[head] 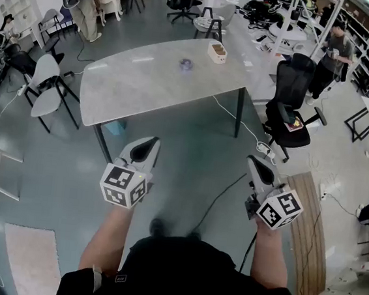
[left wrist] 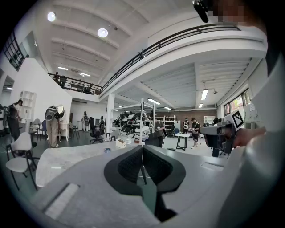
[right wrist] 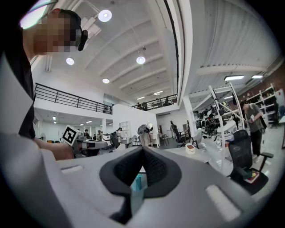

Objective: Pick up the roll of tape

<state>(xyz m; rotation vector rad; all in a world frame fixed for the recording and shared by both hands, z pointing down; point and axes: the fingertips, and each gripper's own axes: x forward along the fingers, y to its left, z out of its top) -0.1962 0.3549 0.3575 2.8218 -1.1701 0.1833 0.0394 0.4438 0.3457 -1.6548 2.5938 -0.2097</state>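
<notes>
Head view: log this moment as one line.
phase: pre-grasp; left gripper: shut, empty; right gripper: shut, empty; small bluish roll of tape: untouched on grey table

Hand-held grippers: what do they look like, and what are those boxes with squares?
The left hand-held gripper and right hand-held gripper are pale grey wedges with black ridged pads inside the jaws. Each carries a white cube printed with black square markers. The person wears a black top.
</notes>
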